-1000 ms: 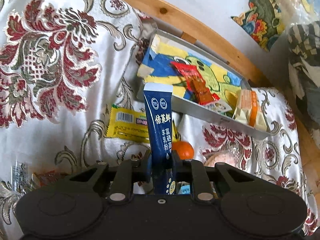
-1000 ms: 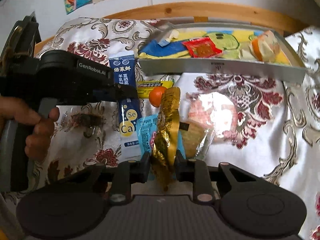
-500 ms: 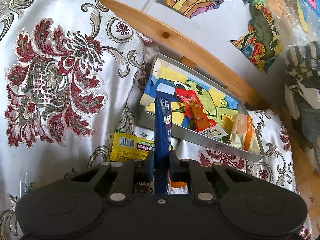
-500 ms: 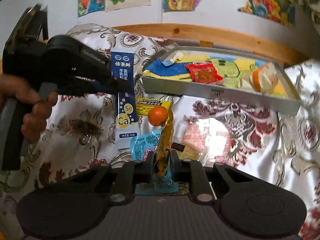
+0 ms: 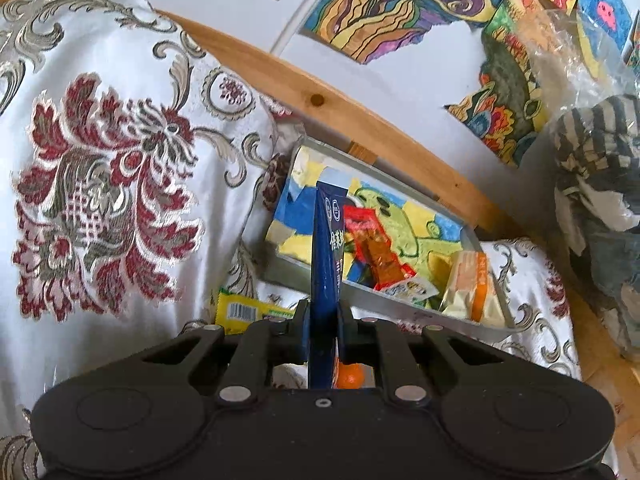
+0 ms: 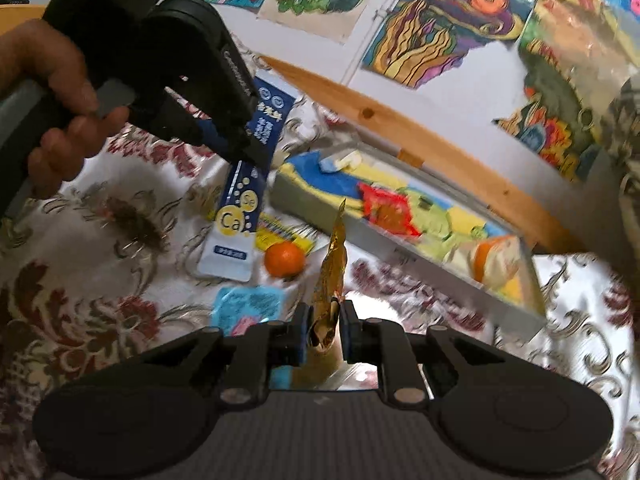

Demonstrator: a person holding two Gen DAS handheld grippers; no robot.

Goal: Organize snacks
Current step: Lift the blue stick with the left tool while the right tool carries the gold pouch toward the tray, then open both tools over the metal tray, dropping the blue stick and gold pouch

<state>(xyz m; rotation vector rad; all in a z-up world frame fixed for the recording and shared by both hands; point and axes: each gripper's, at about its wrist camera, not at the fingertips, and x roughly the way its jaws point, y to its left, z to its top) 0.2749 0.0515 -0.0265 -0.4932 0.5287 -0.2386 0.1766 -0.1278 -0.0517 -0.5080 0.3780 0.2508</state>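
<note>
My left gripper is shut on a dark blue milk-powder sachet, held edge-on and lifted above the cloth; the same sachet hangs from that gripper in the right wrist view. My right gripper is shut on a crinkled gold packet, raised off the cloth. Ahead lies a grey tray lined with a colourful drawing; it holds a red packet and an orange-and-cream wrapped snack. The tray sits beyond the gold packet.
On the floral cloth lie a small orange, a yellow packet and a light blue packet. A wooden rail runs behind the tray, under a wall with paintings. A hand grips the left tool.
Both grippers have risen and tilted upward with their packets. The blue sachet has turned edge-on in the left wrist view, and more of the wall shows.
</note>
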